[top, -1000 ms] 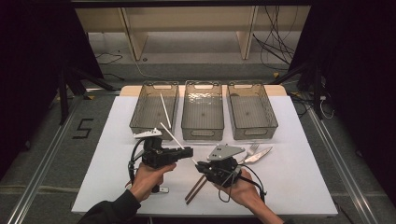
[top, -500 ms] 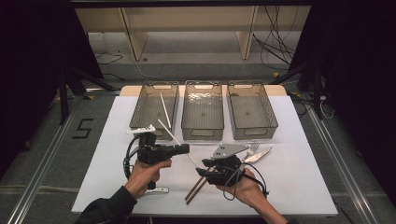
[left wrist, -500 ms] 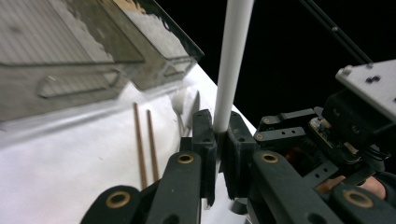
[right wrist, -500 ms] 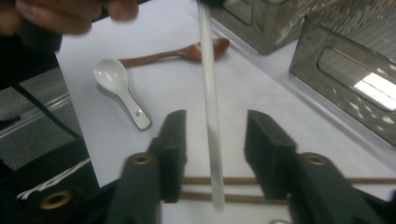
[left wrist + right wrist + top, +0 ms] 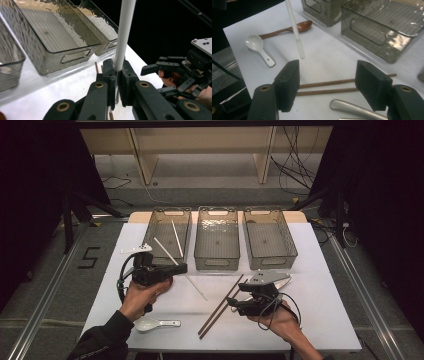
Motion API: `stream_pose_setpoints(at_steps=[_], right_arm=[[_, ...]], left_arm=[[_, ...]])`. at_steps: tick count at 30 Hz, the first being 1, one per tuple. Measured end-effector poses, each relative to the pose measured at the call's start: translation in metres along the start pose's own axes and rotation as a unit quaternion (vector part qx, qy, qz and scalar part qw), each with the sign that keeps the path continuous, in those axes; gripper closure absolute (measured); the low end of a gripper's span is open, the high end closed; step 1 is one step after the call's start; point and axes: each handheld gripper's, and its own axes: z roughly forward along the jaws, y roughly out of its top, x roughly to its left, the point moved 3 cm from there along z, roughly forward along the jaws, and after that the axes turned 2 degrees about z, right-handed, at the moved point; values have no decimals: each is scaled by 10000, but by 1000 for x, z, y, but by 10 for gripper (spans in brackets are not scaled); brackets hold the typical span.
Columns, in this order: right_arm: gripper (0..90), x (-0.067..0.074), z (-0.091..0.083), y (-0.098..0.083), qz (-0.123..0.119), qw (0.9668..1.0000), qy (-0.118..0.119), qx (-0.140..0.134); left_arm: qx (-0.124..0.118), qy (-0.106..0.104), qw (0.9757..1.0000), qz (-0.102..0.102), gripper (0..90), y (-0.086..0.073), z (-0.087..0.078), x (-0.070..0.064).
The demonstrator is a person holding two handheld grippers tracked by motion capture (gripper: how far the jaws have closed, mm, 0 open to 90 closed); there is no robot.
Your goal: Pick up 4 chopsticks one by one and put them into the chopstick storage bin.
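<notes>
Right gripper [image 5: 239, 303] having just been opening over brown chopsticks [image 5: 220, 305] near bench front edge, nothing between its jaws, left gripper [image 5: 181, 268] lifting, clamping white chopstick [image 5: 124, 35].

A white chopstick [image 5: 124, 32] sits in the black left claw [image 5: 116, 75]; brown chopsticks [image 5: 329, 86] and a white spoon [image 5: 259, 48] lie on the white tabletop [image 5: 320, 270].

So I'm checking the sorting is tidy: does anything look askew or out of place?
One thing: a white chopstick leans propped against the wall of the left bin rather than lying flat inside. The brown chopsticks and white spoon lie loose on the table, unsorted. Nothing looks spilled or damaged.
</notes>
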Motion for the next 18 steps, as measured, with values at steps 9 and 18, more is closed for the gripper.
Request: stream_pose_setpoints(at_steps=[9,18], right_arm=[[326,-12,-13,-9,218,9996,-163,32],[314,-15,-21,-14,311,9993,-188,45]], left_arm=[[116,211,9997,44,842,16,-8,12],[145,517,9986,27,841,56,-22,33]])
